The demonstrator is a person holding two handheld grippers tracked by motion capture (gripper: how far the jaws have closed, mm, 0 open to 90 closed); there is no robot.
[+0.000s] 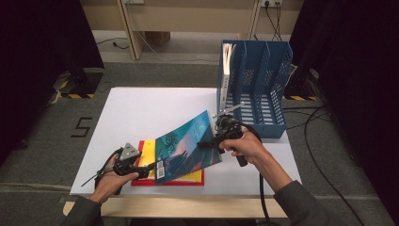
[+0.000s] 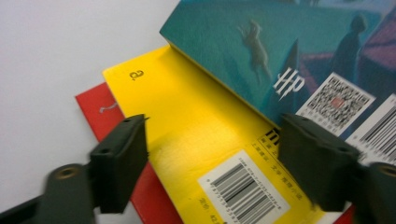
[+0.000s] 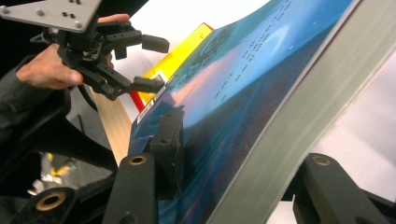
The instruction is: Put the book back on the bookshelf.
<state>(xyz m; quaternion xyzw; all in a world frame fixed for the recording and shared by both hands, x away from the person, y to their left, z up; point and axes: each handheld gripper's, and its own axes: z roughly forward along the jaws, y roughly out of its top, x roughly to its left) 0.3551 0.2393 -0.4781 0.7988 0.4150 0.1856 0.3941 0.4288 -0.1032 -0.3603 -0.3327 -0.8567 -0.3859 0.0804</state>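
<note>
Teal paperback point(image 1: 188, 149) was tilted up off the stack, clamped between the right gripper's point(image 1: 210, 144) fingers point(image 3: 168, 144).
It leaned over the yellow book point(image 2: 196, 140) and red book point(image 2: 100, 109), likely bound for the blue file rack point(image 1: 254, 89); the left gripper point(image 1: 148, 165) waited with fingers point(image 2: 119, 161) apart, straddling the yellow book's edge, perhaps to steady the stack on the table point(image 1: 141, 113).

Left black two-jaw gripper point(image 1: 149, 165) is lying low at the near left, jaws standing wide apart, left hand point(image 1: 109, 179) wrapping its grip. Right black two-jaw gripper point(image 1: 203, 145) is sitting raised, right of centre, jaws pointing left and clamping; right hand point(image 1: 247, 147) is gripping the handle, forearm angling in from the near right.
</note>
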